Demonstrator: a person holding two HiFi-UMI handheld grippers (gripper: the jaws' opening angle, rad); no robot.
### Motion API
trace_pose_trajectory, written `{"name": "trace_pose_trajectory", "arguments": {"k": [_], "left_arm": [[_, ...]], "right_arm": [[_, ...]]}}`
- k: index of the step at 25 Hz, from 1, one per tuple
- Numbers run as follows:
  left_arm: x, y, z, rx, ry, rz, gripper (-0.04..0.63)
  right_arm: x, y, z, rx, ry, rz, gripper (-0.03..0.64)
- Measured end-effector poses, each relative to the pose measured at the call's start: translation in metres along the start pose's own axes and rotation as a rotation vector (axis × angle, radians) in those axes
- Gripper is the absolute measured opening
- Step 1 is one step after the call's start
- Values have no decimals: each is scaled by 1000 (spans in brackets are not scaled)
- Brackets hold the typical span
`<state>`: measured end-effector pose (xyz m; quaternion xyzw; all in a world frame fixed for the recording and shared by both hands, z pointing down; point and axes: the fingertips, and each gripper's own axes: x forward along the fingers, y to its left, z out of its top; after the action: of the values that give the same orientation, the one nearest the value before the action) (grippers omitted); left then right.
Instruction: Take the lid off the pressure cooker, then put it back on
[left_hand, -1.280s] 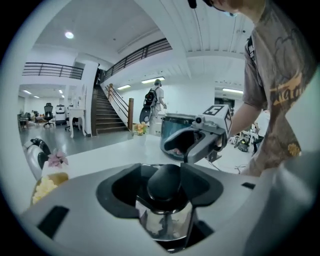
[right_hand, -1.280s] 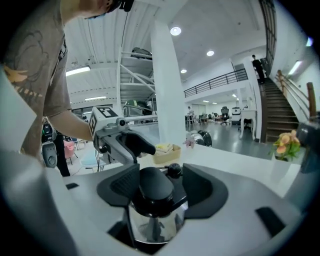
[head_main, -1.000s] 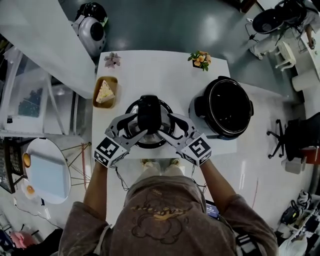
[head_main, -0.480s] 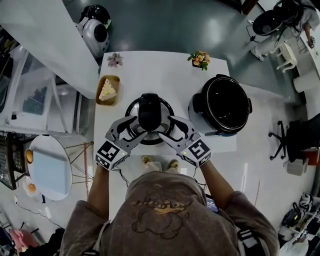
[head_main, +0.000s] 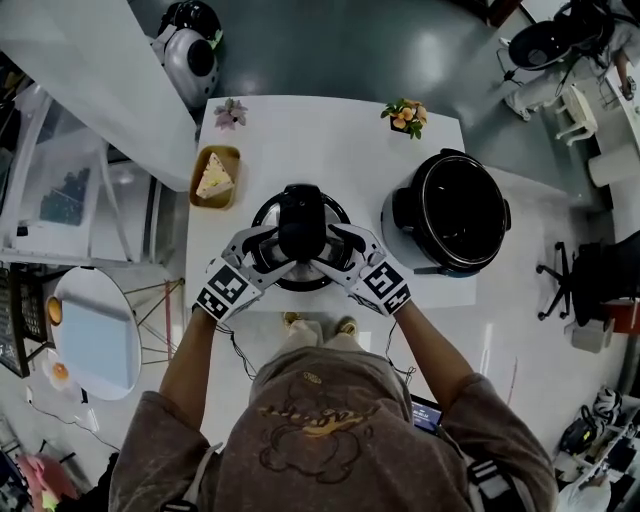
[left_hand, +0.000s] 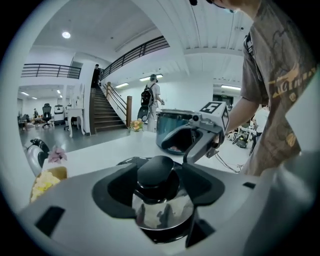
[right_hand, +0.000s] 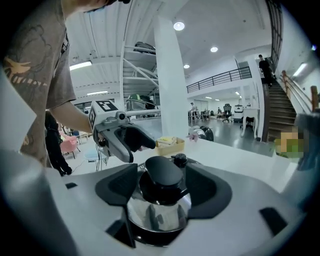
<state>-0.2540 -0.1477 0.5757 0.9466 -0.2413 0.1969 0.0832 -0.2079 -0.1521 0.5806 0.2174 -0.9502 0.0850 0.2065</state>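
Note:
The steel lid (head_main: 262, 215) with its black knob (head_main: 300, 222) rests on the white table (head_main: 320, 150), left of the open black pressure cooker (head_main: 455, 215). My left gripper (head_main: 265, 250) reaches in from the lid's left and my right gripper (head_main: 338, 250) from its right. In the left gripper view the knob (left_hand: 156, 172) stands between the dark pads with a gap on each side; the right gripper view shows the knob (right_hand: 161, 175) the same way. Both pairs of jaws have just been opening, with the knob between them, and the pads are not pressing on it.
A wooden tray with a cake slice (head_main: 212, 180) lies left of the lid. Small flower pots stand at the far left (head_main: 229, 114) and far right (head_main: 403, 117) of the table. The table's near edge runs just under my hands. People walk in the hall behind.
Both grippers have drawn in closer to the knob from either side and sunk lower. The lid stays in the same spot on the table.

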Motion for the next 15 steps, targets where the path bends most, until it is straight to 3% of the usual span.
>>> {"name": "trace_pose_trajectory", "arguments": {"k": [7,15], "left_arm": [[20,10,-26,12,48,-40,276],[34,9,-29,39,54,-100,270]], "right_arm": [[21,-7,-27,7,67,27,291],[30,-9,-33,-7,84,46,281]]}}
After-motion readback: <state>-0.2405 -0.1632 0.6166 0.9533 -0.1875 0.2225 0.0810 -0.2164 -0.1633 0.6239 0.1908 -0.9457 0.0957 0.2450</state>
